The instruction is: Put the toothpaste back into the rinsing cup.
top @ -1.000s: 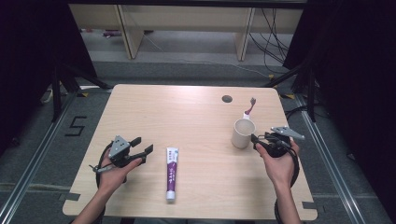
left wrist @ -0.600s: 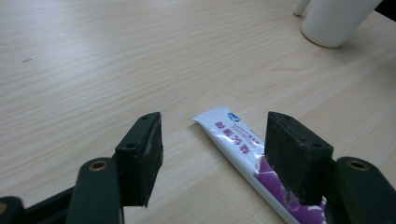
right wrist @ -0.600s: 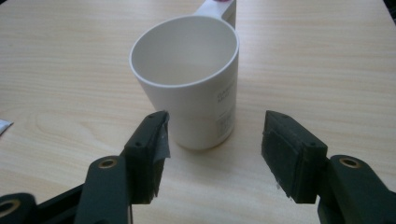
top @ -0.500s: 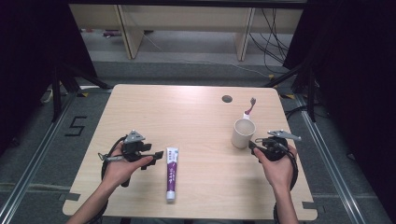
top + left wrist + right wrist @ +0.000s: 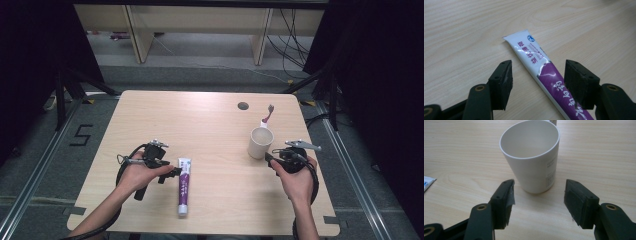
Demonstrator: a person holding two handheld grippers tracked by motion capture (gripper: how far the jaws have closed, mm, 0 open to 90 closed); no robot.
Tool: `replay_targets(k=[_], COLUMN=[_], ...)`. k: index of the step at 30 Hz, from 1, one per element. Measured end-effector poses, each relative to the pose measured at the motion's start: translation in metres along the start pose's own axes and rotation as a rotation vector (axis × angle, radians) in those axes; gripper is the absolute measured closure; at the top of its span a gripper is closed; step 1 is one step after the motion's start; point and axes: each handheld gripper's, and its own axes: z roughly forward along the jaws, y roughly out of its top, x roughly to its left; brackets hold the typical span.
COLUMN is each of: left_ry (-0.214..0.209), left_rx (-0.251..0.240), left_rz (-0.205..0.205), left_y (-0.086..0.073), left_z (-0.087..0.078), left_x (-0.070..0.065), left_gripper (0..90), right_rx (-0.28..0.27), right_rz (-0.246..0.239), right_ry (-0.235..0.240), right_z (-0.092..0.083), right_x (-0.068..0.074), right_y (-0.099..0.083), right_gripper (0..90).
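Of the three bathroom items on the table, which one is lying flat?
The toothpaste tube, flat on the table between the left hand-held gripper's open jaws. The cup stands upright; the toothbrush stands upright behind it.

Both grippers [image 5: 170, 172] [image 5: 270, 159] black; brass-coloured screws in jaw arms; black cables looping; grey plate on right.

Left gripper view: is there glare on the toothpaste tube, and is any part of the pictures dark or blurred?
Left gripper view: white glare streaks on the toothpaste tube, print still sharp. Right gripper view: even light, soft shadow under the white cup. High view: table well lit, surroundings at both sides nearly black.
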Motion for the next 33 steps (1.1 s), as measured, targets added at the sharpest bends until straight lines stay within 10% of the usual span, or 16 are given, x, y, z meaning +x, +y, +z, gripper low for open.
replay_targets(k=[33], left_ry=[0.054], left_rx=[0.290], left_rz=[-0.074], left_y=[0.022], left_z=[0.039], left_x=[-0.022], left_gripper=[41.9], right_rx=[0.013], right_rz=[-0.018], right_ry=[0.001], right_z=[-0.001], right_x=[0.001], right_y=[0.000], right_gripper=[41.7])
